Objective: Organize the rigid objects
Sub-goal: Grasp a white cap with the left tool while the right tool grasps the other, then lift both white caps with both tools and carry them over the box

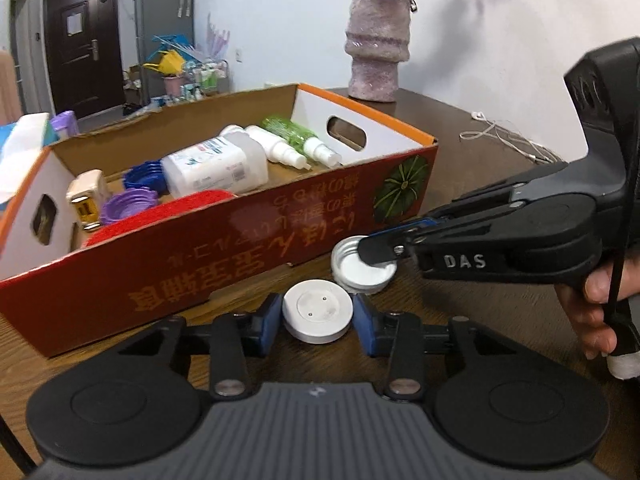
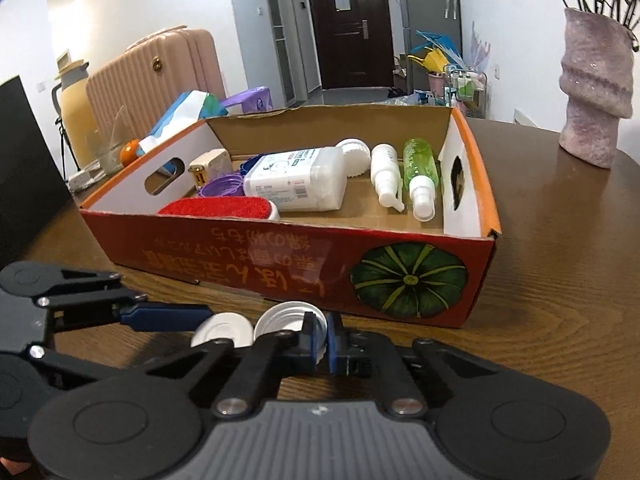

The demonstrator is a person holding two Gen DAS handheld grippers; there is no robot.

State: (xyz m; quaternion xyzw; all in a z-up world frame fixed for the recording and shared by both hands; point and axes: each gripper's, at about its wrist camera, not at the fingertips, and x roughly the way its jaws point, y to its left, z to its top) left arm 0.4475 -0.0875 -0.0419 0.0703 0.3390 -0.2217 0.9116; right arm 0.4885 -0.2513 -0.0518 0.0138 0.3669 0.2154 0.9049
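My left gripper (image 1: 318, 316) is shut on a round white lid (image 1: 318, 314) by its sides, low over the wooden table (image 1: 460, 320). Just beyond it lies an upturned silver jar lid (image 1: 362, 270); my right gripper (image 1: 378, 246) comes in from the right and is shut on its rim. In the right wrist view the right gripper (image 2: 322, 342) pinches the silver lid's wall (image 2: 280, 320), with the white lid (image 2: 222, 330) and my left gripper (image 2: 220, 324) to its left. The red cardboard box (image 2: 280, 264) stands directly behind both lids.
The box holds a large white bottle (image 2: 298, 184), two spray bottles (image 2: 420, 174), purple (image 2: 222, 186) and blue lids (image 1: 146, 172), a red pad (image 2: 216, 208) and a charger (image 1: 86, 198). A pink vase (image 1: 376, 46) and a white cable (image 1: 508, 140) are at the back right.
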